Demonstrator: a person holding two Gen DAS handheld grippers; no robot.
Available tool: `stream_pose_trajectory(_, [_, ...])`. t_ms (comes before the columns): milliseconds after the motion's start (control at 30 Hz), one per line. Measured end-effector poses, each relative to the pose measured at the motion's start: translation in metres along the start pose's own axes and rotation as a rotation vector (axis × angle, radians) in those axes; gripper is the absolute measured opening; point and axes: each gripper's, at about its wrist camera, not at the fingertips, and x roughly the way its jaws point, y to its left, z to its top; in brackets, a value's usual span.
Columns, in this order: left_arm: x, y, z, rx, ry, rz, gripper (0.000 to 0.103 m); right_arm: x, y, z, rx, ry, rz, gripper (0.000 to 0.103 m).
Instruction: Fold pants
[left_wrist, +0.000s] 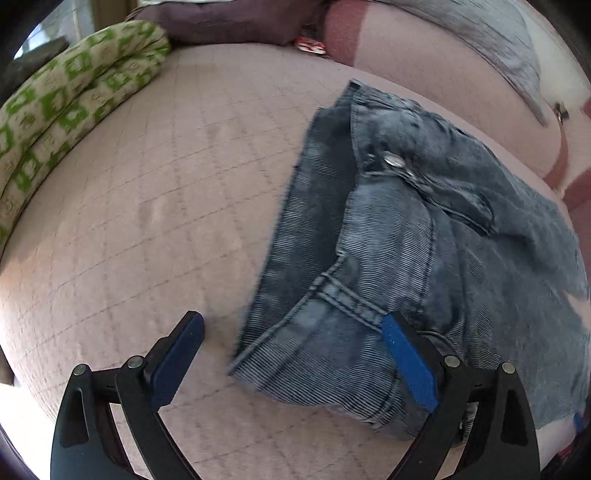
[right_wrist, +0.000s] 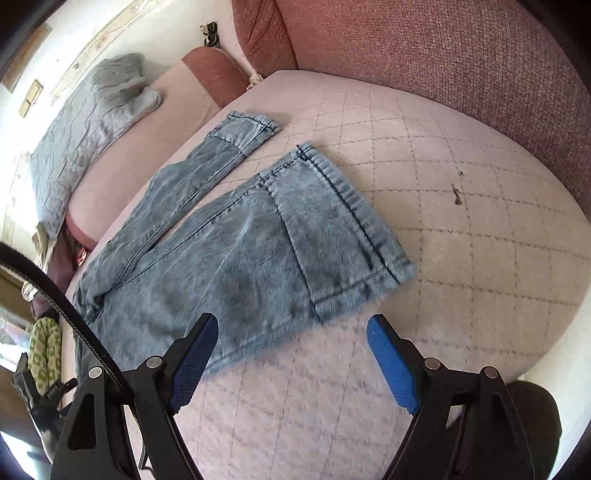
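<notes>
Blue denim pants (left_wrist: 424, 258) lie flat on a pink quilted mattress (left_wrist: 147, 221). The left wrist view shows the waistband end with its metal button (left_wrist: 393, 160). My left gripper (left_wrist: 291, 321) is open and hovers over the waistband corner, holding nothing. In the right wrist view the pants (right_wrist: 229, 266) show both legs spread apart, the near leg hem (right_wrist: 362, 221) toward me and the far leg hem (right_wrist: 255, 125) behind. My right gripper (right_wrist: 291, 325) is open and empty, just above the near leg's lower edge.
A green patterned rolled blanket (left_wrist: 62, 122) lies at the mattress's left edge. A grey pillow (right_wrist: 88, 129) rests on the adjoining pink sofa section. The reddish sofa back (right_wrist: 443, 55) borders the mattress (right_wrist: 461, 277). A small dark scrap (right_wrist: 457, 194) lies on the quilting.
</notes>
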Motion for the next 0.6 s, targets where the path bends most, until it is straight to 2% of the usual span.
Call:
stream_pose_trajectory(33, [0.0, -0.005, -0.001, 0.007, -0.004, 0.023, 0.094, 0.001, 0.004, 0.002, -0.012, -0.008, -0.002, 0.089])
stream_pose_trajectory(67, [-0.001, -0.008, -0.002, 0.01, -0.002, 0.015, 0.078, 0.005, 0.008, 0.004, -0.026, -0.016, -0.003, 0.089])
stream_pose_trajectory(133, [-0.006, -0.01, -0.002, -0.003, -0.003, 0.004, 0.059, 0.012, 0.013, 0.009, -0.04, -0.023, -0.012, 0.089])
stream_pose_trajectory(167, [-0.007, -0.011, -0.001, -0.012, 0.003, -0.016, 0.035, 0.015, 0.016, 0.012, -0.044, -0.027, -0.019, 0.086])
stream_pose_trajectory(200, [-0.01, -0.009, -0.001, -0.03, 0.018, -0.035, 0.024, 0.016, 0.019, 0.013, -0.052, -0.032, -0.023, 0.073])
stream_pose_trajectory(233, [-0.012, -0.007, 0.001, -0.046, 0.022, -0.027, 0.022, 0.018, 0.021, 0.015, -0.06, -0.032, -0.02, 0.057])
stream_pose_trajectory(267, [-0.014, -0.005, 0.003, -0.058, 0.024, -0.038, 0.021, 0.021, 0.022, 0.017, -0.062, -0.012, -0.007, 0.021])
stream_pose_trajectory(400, [-0.027, 0.01, 0.007, -0.113, 0.023, -0.104, 0.021, 0.016, 0.02, 0.018, -0.043, -0.016, 0.022, 0.018])
stream_pose_trajectory(600, [-0.044, 0.025, 0.003, -0.139, -0.002, -0.129, 0.02, -0.003, 0.012, 0.008, -0.063, -0.015, 0.034, 0.018])
